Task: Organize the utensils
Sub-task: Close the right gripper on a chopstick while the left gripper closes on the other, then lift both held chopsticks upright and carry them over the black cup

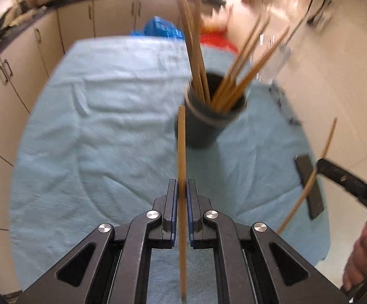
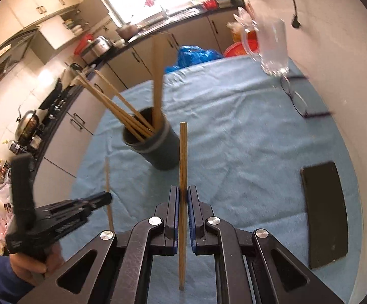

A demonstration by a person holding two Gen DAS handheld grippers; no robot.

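Two handheld grippers are hovering above a table draped in a light blue cloth [image 1: 102,116], each one pinching a single wooden chopstick. The left gripper [image 1: 182,190] is clamping its chopstick [image 1: 181,152] between blue-lined pads, the stick standing nearly upright across the left wrist view with its upper end in front of the dark cylindrical holder [image 1: 208,124]. The right gripper [image 2: 182,197] is squeezing its own chopstick [image 2: 183,162] the same way, jaws closed tight on the shaft, the stick running straight up the middle of the right wrist view.

The holder [image 2: 158,147] is standing on the cloth ahead of both tools, and a bundle of chopsticks [image 1: 236,81] is fanning out of its mouth, some leaning, a couple standing steeper.

Seen from the right wrist camera, the left gripper [image 2: 99,198] is coming in low from the left, held level in the person's left hand [image 2: 28,266], its chopstick crossing the jaws upright. Seen from the left wrist camera, the right gripper [image 1: 317,167] is reaching in from the right edge, with its stick slanting across the fingers and the person's right hand [image 1: 361,255] gripping the handle below.

A flat black rectangular object [image 2: 325,212] is lying on the cloth to the right, a pair of glasses [image 2: 297,98] is resting near the far right edge, and a clear glass mug [image 2: 269,45] is standing beyond them. The left wrist view is blurred.
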